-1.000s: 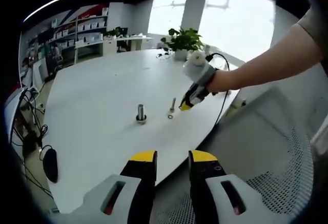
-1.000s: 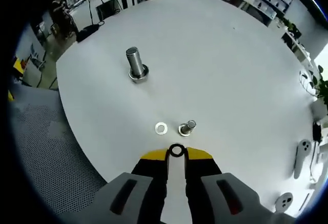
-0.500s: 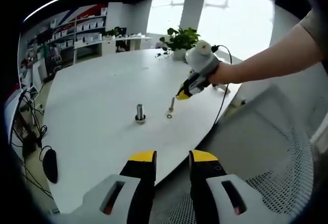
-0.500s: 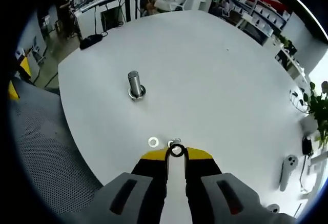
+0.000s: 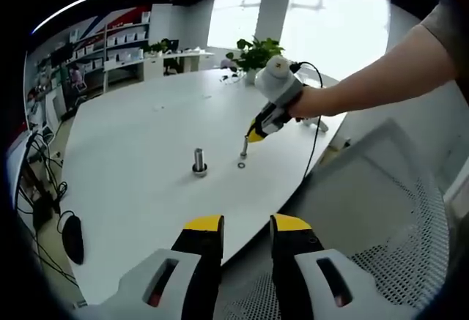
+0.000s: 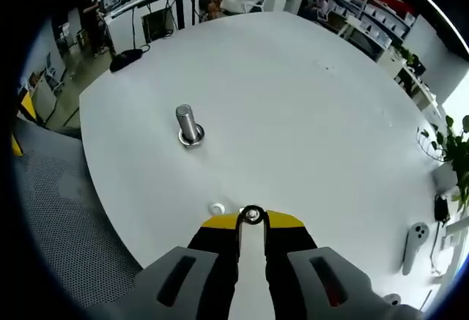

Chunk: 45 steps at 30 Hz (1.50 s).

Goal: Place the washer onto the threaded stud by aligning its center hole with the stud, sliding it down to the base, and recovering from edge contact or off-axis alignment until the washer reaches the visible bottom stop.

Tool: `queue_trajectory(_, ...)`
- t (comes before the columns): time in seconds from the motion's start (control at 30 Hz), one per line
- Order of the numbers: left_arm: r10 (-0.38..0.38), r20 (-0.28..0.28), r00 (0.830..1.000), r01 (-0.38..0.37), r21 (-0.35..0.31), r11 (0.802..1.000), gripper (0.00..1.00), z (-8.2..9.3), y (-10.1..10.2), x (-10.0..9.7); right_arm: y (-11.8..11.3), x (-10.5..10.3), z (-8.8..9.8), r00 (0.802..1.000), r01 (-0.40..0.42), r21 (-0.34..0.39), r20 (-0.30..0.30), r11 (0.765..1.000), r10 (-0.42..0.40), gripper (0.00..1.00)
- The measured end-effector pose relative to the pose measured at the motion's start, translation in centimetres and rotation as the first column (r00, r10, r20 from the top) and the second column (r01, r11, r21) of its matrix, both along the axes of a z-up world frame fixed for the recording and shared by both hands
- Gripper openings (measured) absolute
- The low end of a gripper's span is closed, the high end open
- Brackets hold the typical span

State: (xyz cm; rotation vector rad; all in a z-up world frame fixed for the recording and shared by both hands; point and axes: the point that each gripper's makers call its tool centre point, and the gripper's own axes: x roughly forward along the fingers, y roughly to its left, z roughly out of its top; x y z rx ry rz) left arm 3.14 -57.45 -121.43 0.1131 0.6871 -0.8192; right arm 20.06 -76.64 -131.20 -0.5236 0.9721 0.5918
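Note:
A small dark washer (image 6: pixel 253 215) is pinched edge-on between the yellow tips of my right gripper (image 6: pixel 253 220), which is shut on it. A person's hand holds this right gripper (image 5: pixel 258 131) just above the thin threaded stud (image 5: pixel 243 146). In the right gripper view that stud is almost hidden behind the tips. A second washer (image 6: pixel 217 209) lies flat on the white table (image 6: pixel 308 100), also seen as the loose washer (image 5: pixel 241 165). A thicker stud (image 6: pixel 187 125) stands upright further left, the same thick stud (image 5: pixel 198 162). My left gripper (image 5: pixel 248 225) hangs open off the table's near edge.
A grey mesh chair (image 5: pixel 381 210) sits under the left gripper and at the table's side (image 6: pixel 66 210). A potted plant (image 5: pixel 258 55) stands at the far edge. A black mouse (image 5: pixel 71 236) and cables lie left. A white controller (image 6: pixel 412 243) rests far right.
The right gripper, still holding the washer, has moved up and forward over the thin stud, which has slid behind its tips. The left gripper has stayed put.

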Motion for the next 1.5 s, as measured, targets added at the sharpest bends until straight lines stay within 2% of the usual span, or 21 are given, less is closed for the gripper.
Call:
queue_trajectory(0.33, -0.006, -0.004, 1.0, 0.006, 0.003, 1.0, 0.23, -0.1, 0.0, -0.1, 0.2, 0.2, -1.0, 0.999, -0.016, -0.015, -0.035, 1.0, 0.015, 0.14)
queue_trajectory(0.63, -0.003, -0.009, 1.0, 0.003, 0.003, 1.0, 0.23, -0.2, 0.0, -0.1, -0.1, 0.4, -3.8, 0.995, 0.003, -0.017, -0.1, 1.0, -0.005, 0.14)
queue_trajectory(0.83, 0.001, -0.013, 1.0, -0.001, 0.004, 1.0, 0.23, -0.2, 0.0, -0.1, 0.1, 0.2, -5.0, 0.992, 0.005, -0.023, -0.126, 1.0, -0.008, 0.14)
queue_trajectory(0.87, 0.0, -0.015, 1.0, 0.0, 0.004, 1.0, 0.23, -0.2, 0.0, -0.1, 0.1, 0.0, -5.0, 0.99, 0.011, -0.025, -0.139, 1.0, -0.014, 0.14)
queue_trajectory(0.9, -0.001, -0.016, 1.0, 0.001, 0.004, 1.0, 0.23, -0.3, 0.0, -0.1, 0.5, 0.2, -4.7, 0.993, 0.03, -0.004, -0.116, 1.0, -0.031, 0.14)
queue_trajectory(1.17, -0.009, -0.019, 1.0, 0.009, 0.003, 1.0, 0.22, -0.3, -0.1, -0.2, 1.1, -0.4, -3.8, 0.991, 0.037, -0.001, -0.126, 0.999, -0.037, 0.15)
queue_trajectory(1.33, -0.01, -0.02, 1.0, 0.01, 0.002, 1.0, 0.22, -0.3, -0.1, -0.2, 0.6, -0.6, -4.1, 0.99, 0.042, -0.011, -0.138, 0.999, -0.044, 0.16)
queue_trajectory(1.5, -0.014, -0.021, 1.0, 0.014, 0.003, 1.0, 0.22, -0.3, -0.2, -0.2, 0.5, -2.0, -3.8, 0.989, 0.047, -0.017, -0.137, 0.999, -0.049, 0.18)
